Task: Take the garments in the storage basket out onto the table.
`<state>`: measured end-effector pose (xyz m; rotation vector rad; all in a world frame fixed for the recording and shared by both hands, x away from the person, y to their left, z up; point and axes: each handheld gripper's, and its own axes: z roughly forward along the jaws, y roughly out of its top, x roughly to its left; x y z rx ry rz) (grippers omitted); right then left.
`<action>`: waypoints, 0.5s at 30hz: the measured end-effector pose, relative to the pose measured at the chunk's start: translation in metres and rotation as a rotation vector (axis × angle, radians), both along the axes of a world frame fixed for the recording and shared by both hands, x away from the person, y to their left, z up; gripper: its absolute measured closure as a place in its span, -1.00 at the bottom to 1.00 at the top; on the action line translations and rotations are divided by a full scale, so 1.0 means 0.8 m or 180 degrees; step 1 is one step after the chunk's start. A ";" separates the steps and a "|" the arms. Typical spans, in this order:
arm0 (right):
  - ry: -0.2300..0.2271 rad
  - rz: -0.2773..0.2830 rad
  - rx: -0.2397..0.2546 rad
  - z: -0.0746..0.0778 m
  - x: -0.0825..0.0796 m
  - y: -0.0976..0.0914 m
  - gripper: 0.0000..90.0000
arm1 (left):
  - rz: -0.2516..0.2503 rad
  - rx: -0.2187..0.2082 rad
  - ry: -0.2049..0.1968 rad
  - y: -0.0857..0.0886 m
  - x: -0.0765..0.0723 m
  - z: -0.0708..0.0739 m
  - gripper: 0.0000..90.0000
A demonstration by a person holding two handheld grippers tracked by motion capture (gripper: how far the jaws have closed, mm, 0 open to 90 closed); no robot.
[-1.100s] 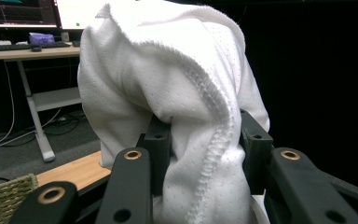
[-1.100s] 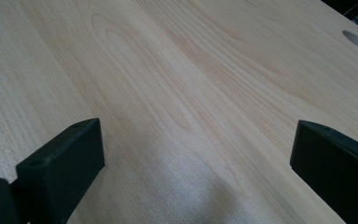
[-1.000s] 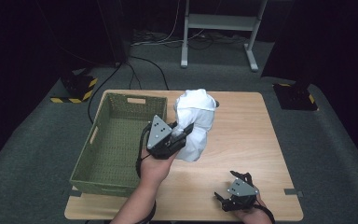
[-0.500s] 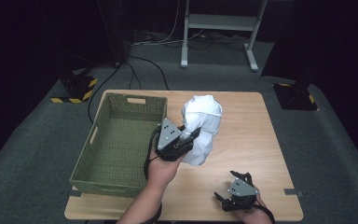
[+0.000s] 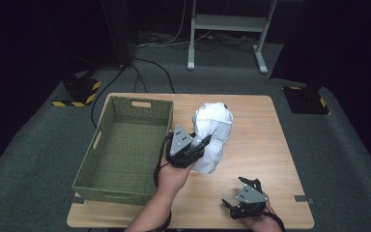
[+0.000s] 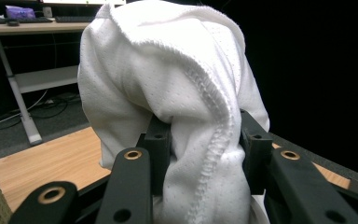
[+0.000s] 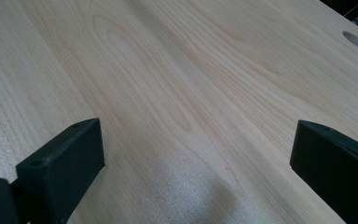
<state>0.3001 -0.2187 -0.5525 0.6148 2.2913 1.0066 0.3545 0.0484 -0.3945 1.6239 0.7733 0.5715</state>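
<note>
One basket [image 5: 125,145] fills the tabletop's left side, and the left gripper [image 5: 193,145] just right of its rim pinches the cloth [image 5: 212,130], which hangs upright over mid-table. The basket lies leftward of that load. The right gripper [image 5: 244,205] rests spread and empty by the near right edge of the wooden table [image 5: 270,145], in a dark, carpeted room.
</note>
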 end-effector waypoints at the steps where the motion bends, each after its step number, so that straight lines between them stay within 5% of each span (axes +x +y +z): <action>1: -0.0001 0.0000 0.0000 0.000 0.000 0.000 -0.95 | 0.0003 0.0008 0.0005 -0.001 0.001 -0.002 0.41; 15: -0.0002 0.0005 -0.0003 0.000 0.000 0.000 -0.94 | 0.0004 0.0064 0.0119 -0.012 0.008 -0.020 0.42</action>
